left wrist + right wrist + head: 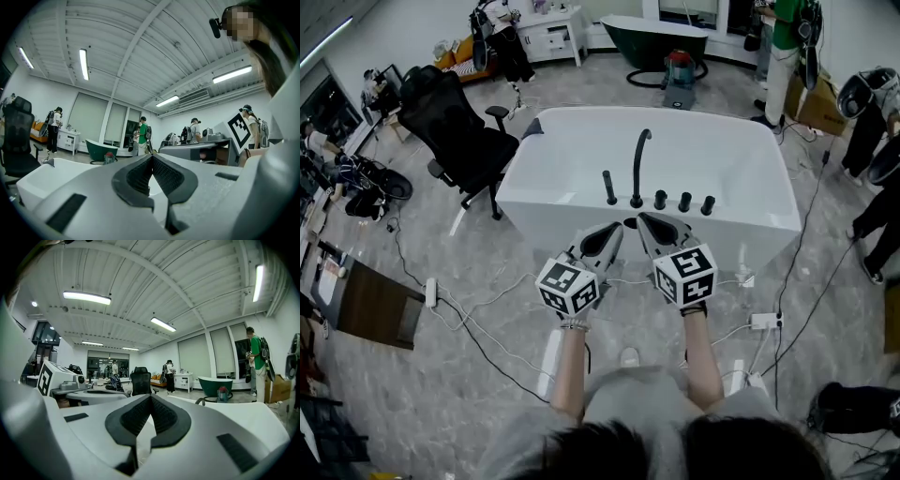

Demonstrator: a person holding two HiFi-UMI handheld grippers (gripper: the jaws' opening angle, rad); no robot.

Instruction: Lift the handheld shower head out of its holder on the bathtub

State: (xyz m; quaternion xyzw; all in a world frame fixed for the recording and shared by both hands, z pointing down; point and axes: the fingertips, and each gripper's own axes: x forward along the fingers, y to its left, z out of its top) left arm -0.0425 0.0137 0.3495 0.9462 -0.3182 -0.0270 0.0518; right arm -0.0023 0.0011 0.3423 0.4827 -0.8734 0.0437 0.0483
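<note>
The white bathtub (750, 220) sits in the middle of the head view. A row of black fittings stands along its near rim. At the left end of that row is the handheld shower head (608, 186), a slim black stick standing upright in its holder (612, 201). Just right of it rises the tall curved spout (638, 167), and three round knobs (684, 202) follow further right.

Both grippers sit just below the fittings in the frame, in front of the tub's near wall and apart from every fitting. The left gripper (615, 231) angles up and to the right, with its tip below the shower head. The right gripper (645, 221) angles up and to the left, with its tip below the foot of the spout. The two tips are near each other but do not touch.

In its own view the left gripper (152, 157) has its jaws pressed together at the tip, with nothing between the ribbed pads. The right gripper (150, 397) reads the same in its view: jaws closed and empty.

A black office chair (450, 122) stands left of the tub. A dark green tub (661, 37) and a red-topped vacuum (680, 70) stand beyond it at the top of the frame. On the grey floor at lower right lies a power strip (766, 322).
</note>
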